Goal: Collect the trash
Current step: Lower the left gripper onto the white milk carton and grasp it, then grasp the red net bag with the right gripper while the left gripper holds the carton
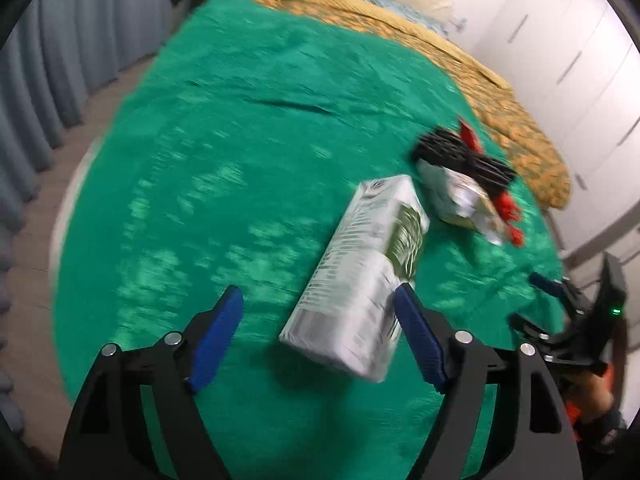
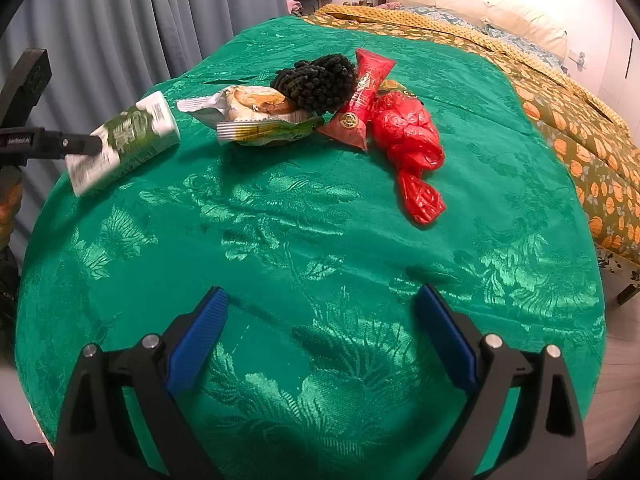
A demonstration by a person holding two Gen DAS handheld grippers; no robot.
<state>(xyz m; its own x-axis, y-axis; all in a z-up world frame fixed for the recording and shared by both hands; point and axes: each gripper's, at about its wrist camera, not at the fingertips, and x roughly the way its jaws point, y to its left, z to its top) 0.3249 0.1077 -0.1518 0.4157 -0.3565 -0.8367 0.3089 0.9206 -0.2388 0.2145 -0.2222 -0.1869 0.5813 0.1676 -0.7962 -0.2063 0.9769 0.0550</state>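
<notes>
The left claw point(image 1: 318, 330) is spread wide, its blue-padded fingers point(image 1: 418, 340) standing either side of the near end of a green-and-white rectangular drink carton point(image 1: 360, 276). In the left wrist view the carton sits closer to the right finger, which seems to touch its edge, while a clear gap stays on the left, so nothing is pinched yet. The blur makes it hard to tell whether the carton rests on the green patterned bedspread point(image 2: 320, 220) or hangs just above it. From the right wrist view the carton point(image 2: 124, 140) lies at the far left, a little apart from the rest of the trash. That likely explains why it is approached alone, lengthwise, with its narrow sides offered to the pads. The right claw point(image 2: 320, 344) is also spread and holds nothing, hovering low over bare bedspread near the viewer, probably waiting its turn. The remaining trash is heaped together farther off: an opened white-and-green snack wrapper with a round pastry point(image 2: 260, 116), a dark knobbly bundle point(image 2: 316, 80), a red cone-shaped packet point(image 2: 360, 100) and a crumpled red plastic bag point(image 2: 412, 148). A yellow-orange patterned quilt point(image 2: 560, 112) covers the bed's far right side.
</notes>
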